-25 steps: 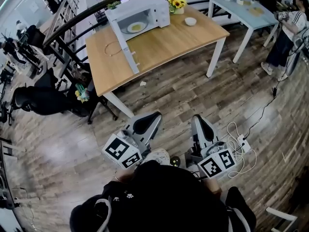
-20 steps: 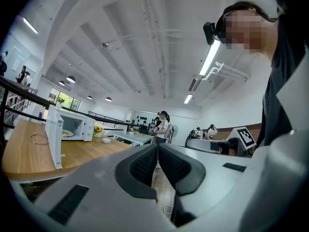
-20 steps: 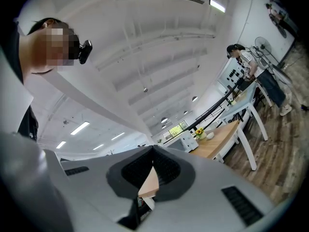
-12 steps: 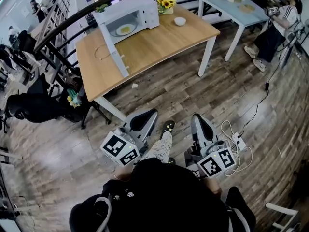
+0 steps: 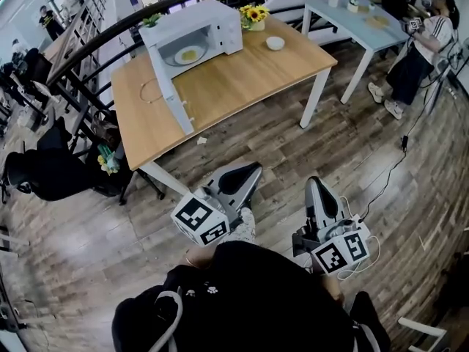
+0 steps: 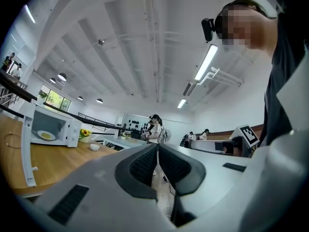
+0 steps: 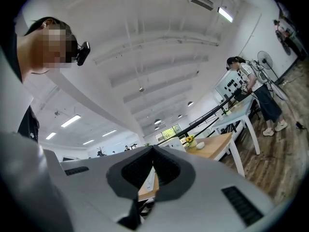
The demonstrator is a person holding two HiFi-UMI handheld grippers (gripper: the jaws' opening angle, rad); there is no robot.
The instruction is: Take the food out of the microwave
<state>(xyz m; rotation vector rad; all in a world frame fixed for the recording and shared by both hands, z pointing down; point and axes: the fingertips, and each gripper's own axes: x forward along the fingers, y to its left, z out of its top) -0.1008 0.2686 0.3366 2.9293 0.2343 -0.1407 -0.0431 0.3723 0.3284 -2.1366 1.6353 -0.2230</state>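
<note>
while the left gripper (image 5: 246, 173) and right gripper (image 5: 318, 193) show fingers pressed together, empty, the plate of food (image 5: 189, 54) sits in the open microwave (image 5: 199, 17) on the desk (image 5: 253, 72) (likely stiff, slick, breakable; pinch its rim).

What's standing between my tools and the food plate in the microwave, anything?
Nothing visible does. The white microwave has its door swung open at the cavity's left, leaving the white plate of yellow food exposed. The left tool and right tool, both shut and empty, face only wood-plank floor and light wooden tabletop.
</note>
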